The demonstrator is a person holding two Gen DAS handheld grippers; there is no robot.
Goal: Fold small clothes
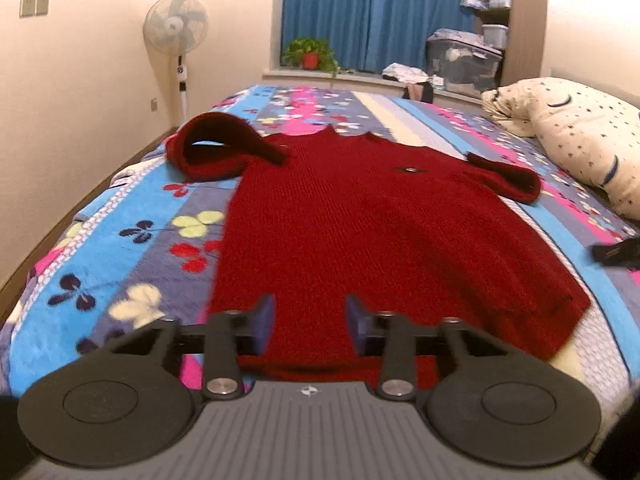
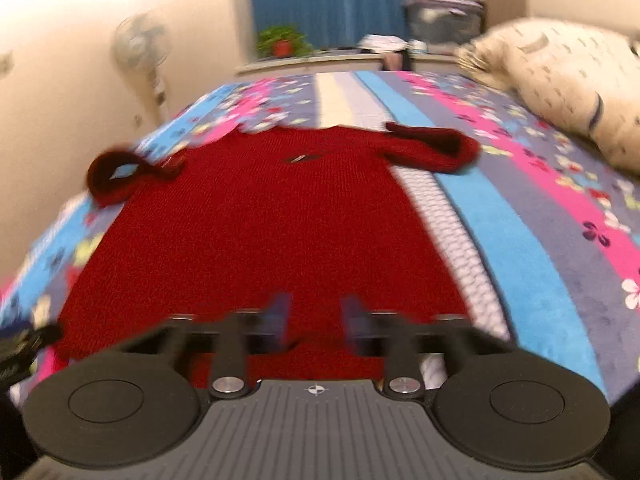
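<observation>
A small dark red knitted sweater (image 1: 360, 224) lies flat on the bed, hem toward me, collar at the far end. Its left sleeve (image 1: 216, 152) is curled into a loop and its right sleeve (image 1: 508, 178) is bent back. My left gripper (image 1: 310, 322) is open and empty, just above the sweater's hem. In the right wrist view the sweater (image 2: 264, 220) fills the middle, and my right gripper (image 2: 314, 320) is open and empty over the hem; that view is blurred. The tip of the right gripper shows at the left view's right edge (image 1: 616, 254).
The bed has a striped floral blanket (image 1: 120, 248). A cream pillow (image 1: 580, 136) lies at the right. A standing fan (image 1: 176, 28), a potted plant (image 1: 310, 54) on the sill, blue curtains and storage boxes (image 1: 464, 62) stand beyond the bed.
</observation>
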